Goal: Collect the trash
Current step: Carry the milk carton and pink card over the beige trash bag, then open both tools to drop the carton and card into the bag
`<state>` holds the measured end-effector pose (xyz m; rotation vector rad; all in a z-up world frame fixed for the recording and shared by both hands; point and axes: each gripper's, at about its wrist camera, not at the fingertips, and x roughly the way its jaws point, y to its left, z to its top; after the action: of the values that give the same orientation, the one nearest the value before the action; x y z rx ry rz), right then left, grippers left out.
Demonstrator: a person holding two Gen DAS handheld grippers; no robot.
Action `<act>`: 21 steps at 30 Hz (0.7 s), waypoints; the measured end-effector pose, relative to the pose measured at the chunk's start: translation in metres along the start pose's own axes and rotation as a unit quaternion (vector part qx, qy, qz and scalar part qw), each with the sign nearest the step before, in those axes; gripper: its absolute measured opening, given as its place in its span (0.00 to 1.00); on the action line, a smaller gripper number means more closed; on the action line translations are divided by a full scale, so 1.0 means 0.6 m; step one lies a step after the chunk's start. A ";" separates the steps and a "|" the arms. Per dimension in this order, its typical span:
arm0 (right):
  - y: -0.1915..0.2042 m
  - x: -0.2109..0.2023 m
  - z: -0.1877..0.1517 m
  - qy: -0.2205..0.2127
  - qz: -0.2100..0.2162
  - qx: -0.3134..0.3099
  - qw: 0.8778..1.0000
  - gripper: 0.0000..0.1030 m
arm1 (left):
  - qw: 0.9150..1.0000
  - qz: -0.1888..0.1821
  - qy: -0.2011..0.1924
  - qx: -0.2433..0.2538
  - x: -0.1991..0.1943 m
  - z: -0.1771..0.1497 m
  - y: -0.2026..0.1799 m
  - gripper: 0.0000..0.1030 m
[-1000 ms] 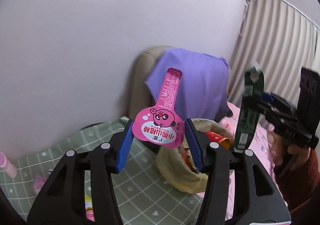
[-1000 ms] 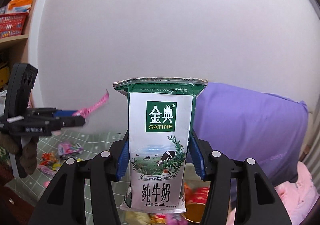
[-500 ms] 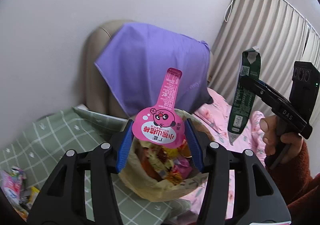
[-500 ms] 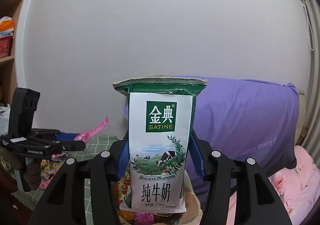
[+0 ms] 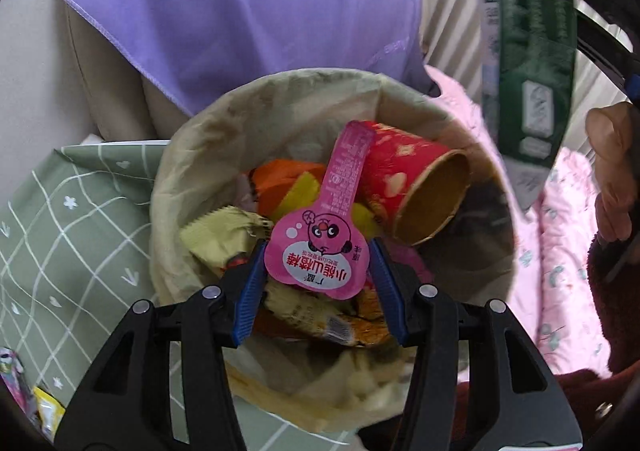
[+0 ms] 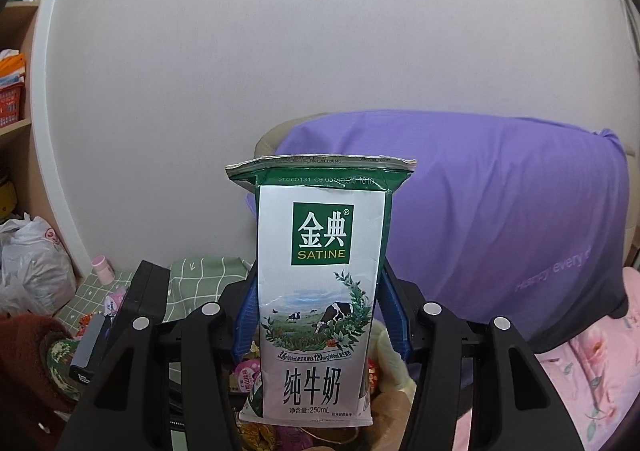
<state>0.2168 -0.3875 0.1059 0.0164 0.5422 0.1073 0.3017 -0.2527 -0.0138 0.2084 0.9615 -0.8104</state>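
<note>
My left gripper point(image 5: 316, 271) is shut on a pink lollipop-shaped wrapper point(image 5: 320, 247) and holds it right above the open trash bag point(image 5: 192, 155). The bag holds a red paper cup point(image 5: 416, 187) and several snack wrappers. My right gripper point(image 6: 318, 315) is shut on a green and white Satine milk carton point(image 6: 320, 291), held upright just above the bag's rim point(image 6: 394, 365). The carton also shows in the left wrist view point(image 5: 528, 51), at the upper right beside the bag.
A purple cloth point(image 5: 248, 11) drapes a beige chair behind the bag. A green checked tablecloth point(image 5: 64, 219) lies left, with loose wrappers point(image 5: 24, 391) on it. Pink floral bedding point(image 5: 560, 251) lies right. A white plastic bag point(image 6: 32, 263) and shelves stand far left.
Both grippers have come down and in over the trash bag with their loads. The left wrist view has tipped from the wall down into the bag.
</note>
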 end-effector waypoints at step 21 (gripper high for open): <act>-0.001 0.074 -0.093 0.094 0.001 0.064 0.994 0.48 | 0.997 -0.059 -0.031 -0.046 -0.052 -0.020 0.038 0.57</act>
<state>0.2262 -0.3841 0.0353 0.1323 0.7373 0.0773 0.3000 -0.2148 -0.0003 0.0463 0.9564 -0.8745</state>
